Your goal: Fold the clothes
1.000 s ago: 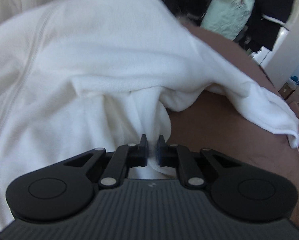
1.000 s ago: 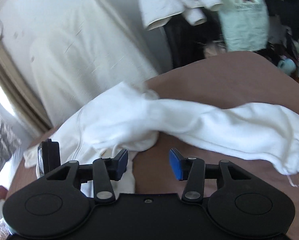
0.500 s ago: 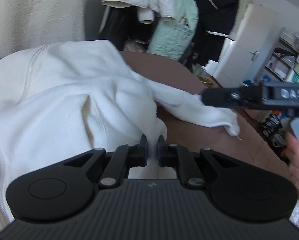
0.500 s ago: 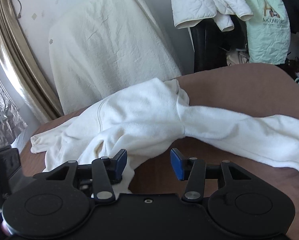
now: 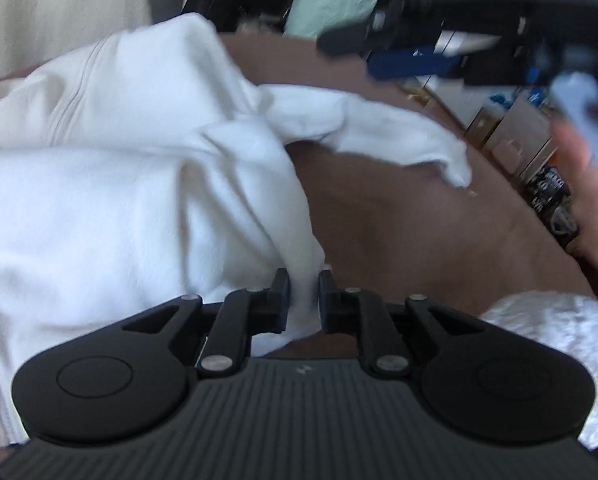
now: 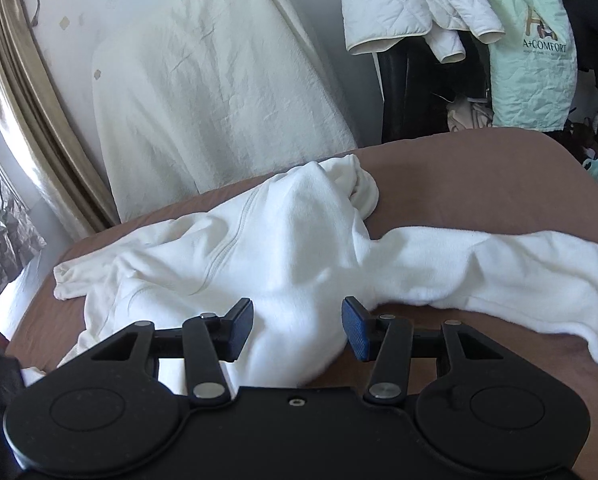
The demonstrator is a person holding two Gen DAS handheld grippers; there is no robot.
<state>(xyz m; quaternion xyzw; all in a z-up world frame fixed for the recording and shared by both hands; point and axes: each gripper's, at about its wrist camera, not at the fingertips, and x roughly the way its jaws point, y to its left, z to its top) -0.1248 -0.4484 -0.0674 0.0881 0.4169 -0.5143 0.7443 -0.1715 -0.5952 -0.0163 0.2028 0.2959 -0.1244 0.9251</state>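
Now L hand-held gripper (image 5: 303, 286) looser on garment (image 5: 139, 184)

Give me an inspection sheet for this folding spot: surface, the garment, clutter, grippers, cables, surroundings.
Surface: brown bed sheet, mostly bare on the right.
Job's things: white fleece garment, crumpled, one sleeve stretched right.
Clutter: nothing seen on the sheet besides the garment.
Grippers: left gripper pinching a garment fold; right gripper open over the fleece.
Cables: nothing seen.
Surroundings: cream cloth-draped shape, white quilted jacket, mint bag, beige curtain.
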